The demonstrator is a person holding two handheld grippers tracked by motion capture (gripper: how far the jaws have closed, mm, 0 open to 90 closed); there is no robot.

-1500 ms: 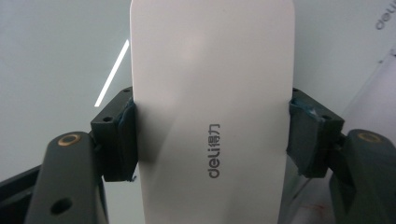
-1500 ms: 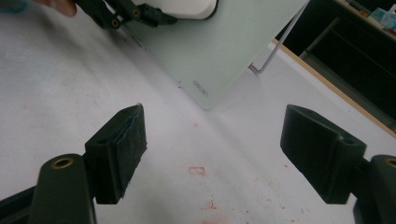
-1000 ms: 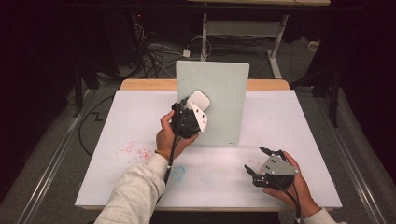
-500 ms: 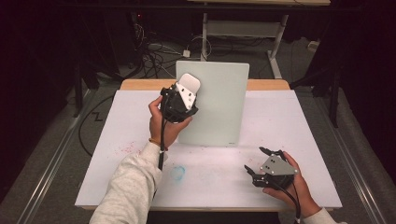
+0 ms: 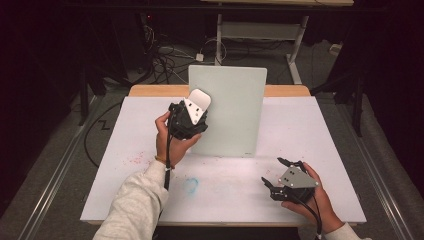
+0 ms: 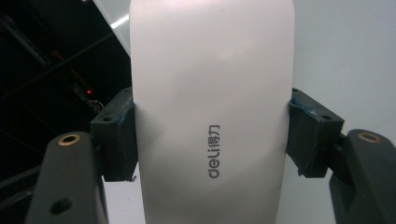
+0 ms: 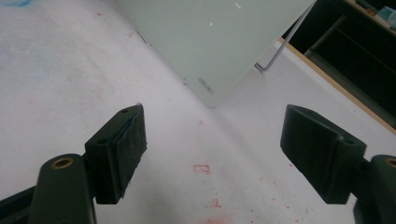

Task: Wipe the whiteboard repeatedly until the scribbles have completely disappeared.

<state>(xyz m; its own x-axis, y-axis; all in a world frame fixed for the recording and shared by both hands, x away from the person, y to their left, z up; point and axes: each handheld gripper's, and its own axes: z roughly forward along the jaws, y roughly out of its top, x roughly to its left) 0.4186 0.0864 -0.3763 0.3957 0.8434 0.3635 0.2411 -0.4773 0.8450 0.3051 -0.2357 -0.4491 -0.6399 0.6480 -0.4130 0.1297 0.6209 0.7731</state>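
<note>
While raised above the white table sheet [image 5: 125,150], the left gripper [image 5: 192,114] has its jaws clamped on the long sides of a white rounded plastic eraser block marked "deli" [image 6: 212,112], held against the upper left part of the upright pale green glass board [image 5: 235,107]. Resting near the table's front right, the right gripper [image 5: 280,174] has its jaws spread wide with nothing between them. Faint red specks [image 7: 203,169] and a blue smudge [image 5: 191,185] mark the sheet. Eraser-to-board contact cannot be confirmed.

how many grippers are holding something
1. The left gripper is shut on the white eraser, raised in front of the glass board. The right gripper rests open on the table, holding nothing.
</note>
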